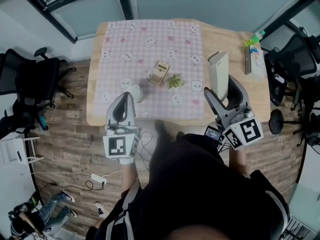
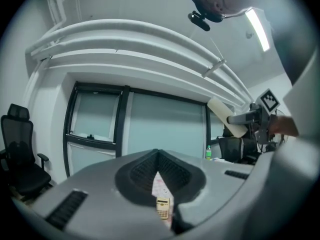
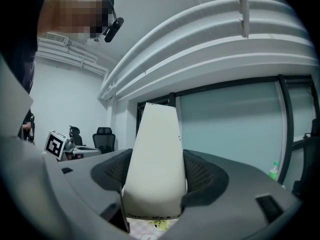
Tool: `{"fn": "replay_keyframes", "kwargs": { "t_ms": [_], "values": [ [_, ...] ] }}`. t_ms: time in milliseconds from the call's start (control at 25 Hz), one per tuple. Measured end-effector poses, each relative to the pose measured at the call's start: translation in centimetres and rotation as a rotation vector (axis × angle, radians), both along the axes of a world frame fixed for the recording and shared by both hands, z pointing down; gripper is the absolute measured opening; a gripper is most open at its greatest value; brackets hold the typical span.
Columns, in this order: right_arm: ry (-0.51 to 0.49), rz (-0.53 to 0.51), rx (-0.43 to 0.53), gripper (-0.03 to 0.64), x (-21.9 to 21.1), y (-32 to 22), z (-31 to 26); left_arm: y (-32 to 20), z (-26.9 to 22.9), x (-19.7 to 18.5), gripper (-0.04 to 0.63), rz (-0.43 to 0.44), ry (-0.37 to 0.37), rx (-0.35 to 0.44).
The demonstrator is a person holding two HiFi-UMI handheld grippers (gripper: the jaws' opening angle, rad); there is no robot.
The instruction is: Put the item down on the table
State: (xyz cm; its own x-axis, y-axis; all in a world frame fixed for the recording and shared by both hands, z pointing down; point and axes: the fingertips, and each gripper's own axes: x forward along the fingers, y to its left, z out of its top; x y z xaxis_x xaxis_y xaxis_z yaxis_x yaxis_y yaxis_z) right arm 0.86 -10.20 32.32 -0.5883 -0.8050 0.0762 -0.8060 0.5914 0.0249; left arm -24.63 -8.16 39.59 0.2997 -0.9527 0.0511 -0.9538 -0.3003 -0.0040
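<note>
The right tongs (image 1: pixel 220 85) are clamped on a tall cream box (image 1: pixel 218 69), held upright over the right side of the worktop (image 1: pixel 232 46), just beside the pink cloth (image 1: pixel 150 39). The left tongs (image 1: pixel 125 97) are closed together and empty, at the cloth's near edge.

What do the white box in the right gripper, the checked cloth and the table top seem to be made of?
White box: probably matte card or plastic; dull, flat off-white faces with crisp edges.
Checked cloth: likely thin printed fabric or vinyl; it lies flat with a pink pattern.
Table top: light wood or wood-look laminate; pale, warm, faintly grained surface.
</note>
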Motion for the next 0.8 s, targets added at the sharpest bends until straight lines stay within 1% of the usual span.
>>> {"fn": "replay_keyframes", "kwargs": {
  "t_ms": [80,200,320,480,560,680,800],
  "values": [
    [-0.006,0.002,0.013,0.324,-0.8,-0.8,-0.4,-0.7,0.1,-0.9,-0.006,-0.006,-0.008,-0.006],
    [0.0,0.005,0.024,0.324,-1.2,-1.8,-0.5,-0.8,-0.3,-2.3,-0.006,-0.05,-0.004,-0.01],
    [-0.01,0.005,0.033,0.324,-0.9,-3.1,-0.5,-0.7,-1.1,-3.0,-0.008,-0.094,-0.014,0.003],
    [-0.029,-0.031,0.059,0.324,-0.3,-4.1,-0.9,-0.8,-2.3,-2.6,-0.006,-0.142,-0.033,0.013],
    [-0.034,-0.039,0.074,0.324,0.4,-4.3,-1.2,-0.7,-3.1,-2.1,-0.006,-0.162,-0.047,0.033],
    [-0.072,-0.04,0.071,0.324,1.6,-4.9,-1.1,-1.1,-4.2,-1.3,-0.006,-0.184,-0.064,0.05],
    [-0.081,-0.045,0.062,0.324,2.5,-5.0,-0.8,-1.3,-4.5,-0.7,-0.006,-0.191,-0.082,0.052]
  ]
}}
